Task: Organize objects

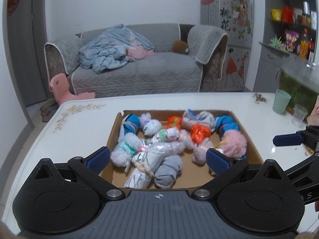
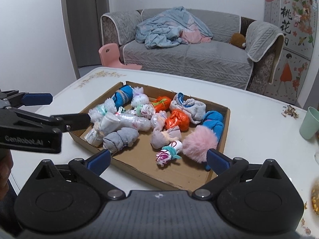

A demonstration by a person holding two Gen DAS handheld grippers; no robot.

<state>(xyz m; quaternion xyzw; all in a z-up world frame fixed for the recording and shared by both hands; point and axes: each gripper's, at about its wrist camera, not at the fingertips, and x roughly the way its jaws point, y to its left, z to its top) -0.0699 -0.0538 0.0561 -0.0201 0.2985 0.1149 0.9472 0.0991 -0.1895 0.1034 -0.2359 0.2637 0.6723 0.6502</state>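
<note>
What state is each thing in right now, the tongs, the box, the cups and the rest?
Left tongs: open, empty, at the box's near edge.
Right tongs: open, empty.
Shallow brown cardboard box: open-topped, holding the bundles.
Fluffy pink pompom: lying in the box, against a blue rolled sock.
Grey rolled sock: rolled up, lying in the box.
Pale green plastic cup: upright on the table.
Clear plastic cup: upright.

Both wrist views look down close on 1 cardboard tray [image 1: 250,139], sofa [image 2: 199,59] behind.
</note>
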